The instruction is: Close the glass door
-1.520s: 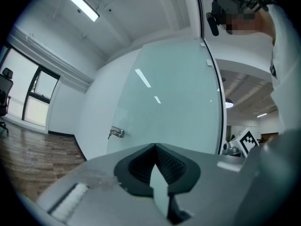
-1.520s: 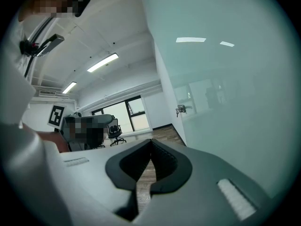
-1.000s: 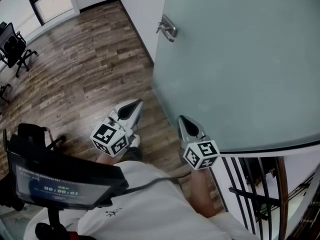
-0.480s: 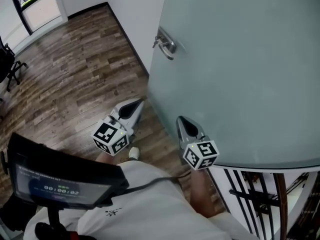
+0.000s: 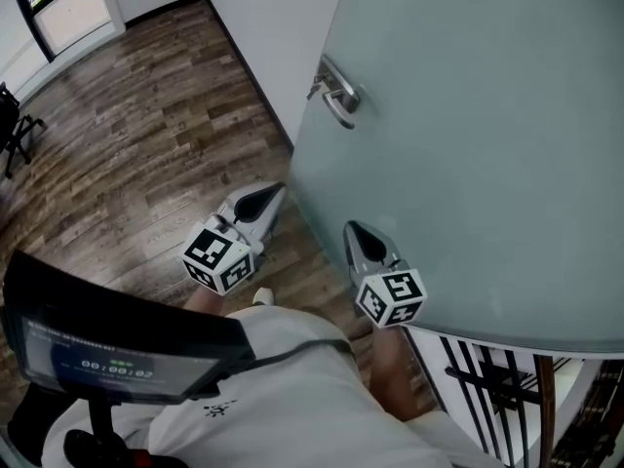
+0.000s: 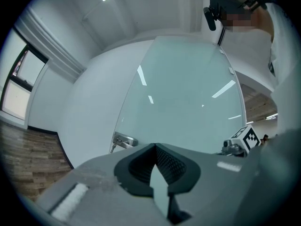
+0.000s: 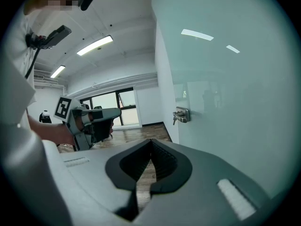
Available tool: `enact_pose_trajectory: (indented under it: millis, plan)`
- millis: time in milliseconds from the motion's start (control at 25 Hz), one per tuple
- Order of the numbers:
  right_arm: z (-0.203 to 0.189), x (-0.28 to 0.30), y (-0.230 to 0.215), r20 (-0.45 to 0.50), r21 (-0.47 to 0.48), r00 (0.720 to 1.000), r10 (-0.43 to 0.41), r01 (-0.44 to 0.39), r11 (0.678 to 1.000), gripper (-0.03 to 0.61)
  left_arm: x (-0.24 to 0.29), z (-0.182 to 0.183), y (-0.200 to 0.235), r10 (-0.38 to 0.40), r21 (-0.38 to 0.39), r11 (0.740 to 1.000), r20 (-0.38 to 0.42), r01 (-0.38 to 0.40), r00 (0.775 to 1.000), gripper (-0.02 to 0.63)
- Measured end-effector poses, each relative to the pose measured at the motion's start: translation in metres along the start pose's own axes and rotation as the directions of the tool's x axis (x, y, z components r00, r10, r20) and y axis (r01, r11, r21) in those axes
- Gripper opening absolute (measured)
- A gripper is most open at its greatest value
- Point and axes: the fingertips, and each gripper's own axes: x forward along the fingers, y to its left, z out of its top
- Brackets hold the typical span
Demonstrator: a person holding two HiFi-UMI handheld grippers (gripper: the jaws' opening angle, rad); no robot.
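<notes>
Looking steeply down on the glass door (image 5: 468, 144): frosted, pale green, standing open, its free edge out clear of the white wall (image 5: 263, 27) behind it. Metal handle (image 5: 339, 94) fixed right by that free edge.

Left tool (image 5: 263, 199) just off the door's free edge, below the handle in the head view, out over the wooden floor (image 5: 127, 135) and apart from the glass. Jaws together, tips meeting, nothing between them. In the left gripper view, aimed at the door's face, handle low and to the left of the tips, ceiling lights mirrored in the pane.

Right tool (image 5: 357, 234) tight in by the door's face, near its lower edge. Touching the glass or not, cannot tell. Jaws pressed together here too, nothing held. In the right gripper view, the door's face filling the right side, handle ahead, dark-framed windows (image 7: 117, 108) far beyond the door's free edge.

Marker cube (image 5: 392, 297) of the right tool sitting just under the door's lower edge in the head view. Dark railing (image 5: 487, 388) showing beyond that same edge. Screen (image 5: 107, 344) on a stand well apart from the door, by the person's white shirt (image 5: 292, 398). Office chair (image 5: 12, 125) far off from the door, across the floor.
</notes>
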Motion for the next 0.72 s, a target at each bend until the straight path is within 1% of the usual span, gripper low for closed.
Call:
enact_pose_trajectory:
  millis: [200,320,520,720]
  plan:
    - [-0.001,0.023,-0.003,-0.018,0.004,1.0,0.006,-0.006,1.0,0.009,0.005,-0.001,0.02,0.008,-0.003,1.0,-0.009,-0.008,1.0,0.003]
    - [-0.001,0.037,-0.008,-0.026,0.004,0.999,0.023,-0.023,1.0,0.009,0.009,-0.004,0.029,0.015,-0.016,1.0,-0.013,-0.015,1.0,0.004]
    - [0.004,0.047,-0.012,-0.031,-0.004,0.998,0.055,-0.055,0.998,0.009,0.012,-0.003,0.033,0.031,-0.031,0.999,-0.009,-0.031,0.999,0.005]
    - [0.015,0.055,-0.018,-0.02,-0.007,0.994,0.107,-0.108,0.994,0.009,0.013,0.002,0.034,0.083,-0.027,0.996,0.005,-0.083,0.997,0.005]
